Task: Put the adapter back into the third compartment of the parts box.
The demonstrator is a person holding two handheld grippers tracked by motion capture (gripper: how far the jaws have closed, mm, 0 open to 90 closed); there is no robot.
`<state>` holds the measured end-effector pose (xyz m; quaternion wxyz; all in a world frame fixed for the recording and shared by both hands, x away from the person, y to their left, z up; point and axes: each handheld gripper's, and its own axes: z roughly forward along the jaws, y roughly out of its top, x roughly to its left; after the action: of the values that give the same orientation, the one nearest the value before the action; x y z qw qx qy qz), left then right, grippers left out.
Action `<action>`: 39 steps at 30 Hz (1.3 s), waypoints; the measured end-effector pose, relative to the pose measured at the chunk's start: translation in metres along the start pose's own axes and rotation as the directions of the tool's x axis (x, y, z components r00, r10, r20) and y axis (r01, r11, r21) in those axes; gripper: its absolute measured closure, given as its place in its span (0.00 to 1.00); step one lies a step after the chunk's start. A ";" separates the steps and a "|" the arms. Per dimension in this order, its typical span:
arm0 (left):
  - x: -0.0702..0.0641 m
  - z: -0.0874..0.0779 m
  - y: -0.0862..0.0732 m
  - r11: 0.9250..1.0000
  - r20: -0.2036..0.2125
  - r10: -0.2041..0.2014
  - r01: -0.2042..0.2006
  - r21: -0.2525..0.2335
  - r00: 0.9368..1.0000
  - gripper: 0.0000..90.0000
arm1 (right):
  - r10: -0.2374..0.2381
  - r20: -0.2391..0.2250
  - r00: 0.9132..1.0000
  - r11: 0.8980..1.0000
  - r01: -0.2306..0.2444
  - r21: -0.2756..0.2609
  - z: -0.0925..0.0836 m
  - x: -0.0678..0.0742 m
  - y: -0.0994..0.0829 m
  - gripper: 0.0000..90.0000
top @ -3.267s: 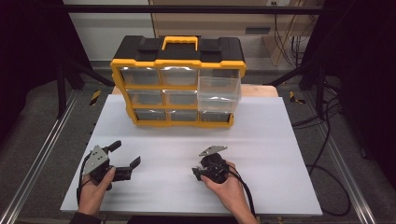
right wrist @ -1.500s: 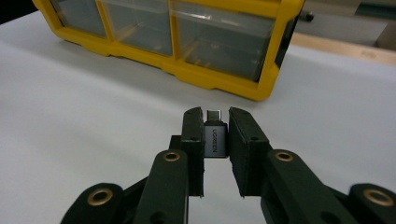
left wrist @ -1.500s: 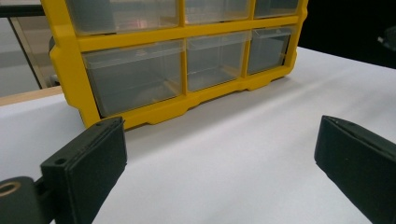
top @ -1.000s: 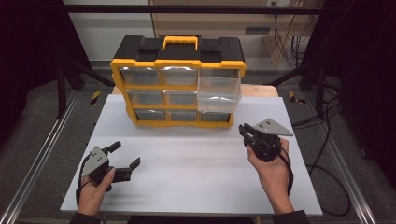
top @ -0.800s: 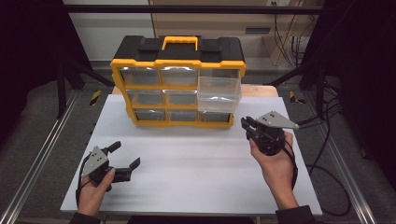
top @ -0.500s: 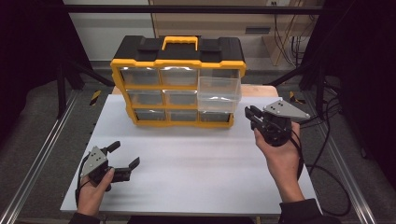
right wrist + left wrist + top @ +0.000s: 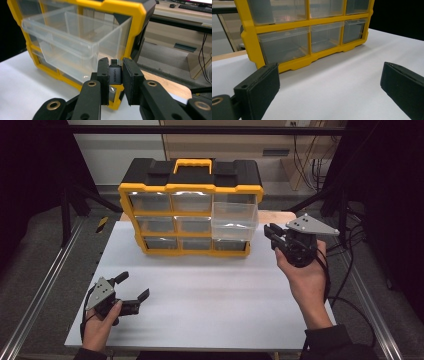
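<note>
Now the right gripper (image 7: 272,234), fingers clamped on a small black adapter plug (image 7: 115,74), has risen beside the pulled-out clear plastic drawer (image 7: 234,220), ready to drop it in; the left gripper (image 7: 132,287) rests wide open.

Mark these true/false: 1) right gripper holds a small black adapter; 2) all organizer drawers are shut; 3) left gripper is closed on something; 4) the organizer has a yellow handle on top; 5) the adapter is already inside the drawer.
1) True. The right gripper is shut on a small black adapter.
2) False. One clear drawer at the right side of the organizer is pulled out.
3) False. The left gripper stands open over the white table, nothing between its jaws.
4) True. The yellow handle sits on the black lid.
5) False. The adapter is clamped in the gripper, outside the drawer and to its right.
</note>
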<state>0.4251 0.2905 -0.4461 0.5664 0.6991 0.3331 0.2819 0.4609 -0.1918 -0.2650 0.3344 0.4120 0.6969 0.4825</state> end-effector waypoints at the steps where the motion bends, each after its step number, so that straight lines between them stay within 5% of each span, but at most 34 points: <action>1: 0.000 0.000 0.000 1.000 0.001 0.000 0.000 -0.001 1.000 0.02 | -0.004 0.000 1.000 1.000 0.004 -0.003 -0.001 0.000 0.002 0.85; 21: -0.001 0.000 0.000 1.000 0.006 0.003 -0.003 0.000 1.000 0.02 | -0.009 0.004 1.000 0.999 0.009 -0.049 0.000 -0.004 0.034 0.85; 39: -0.001 0.000 0.000 1.000 0.006 0.006 -0.006 0.001 1.000 0.02 | 0.086 -0.014 0.996 0.991 -0.087 -0.098 0.010 -0.006 0.049 0.85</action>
<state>0.4247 0.2897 -0.4459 0.5663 0.7011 0.3295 0.2814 0.4842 -0.1840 -0.2217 0.3294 0.4225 0.6553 0.5325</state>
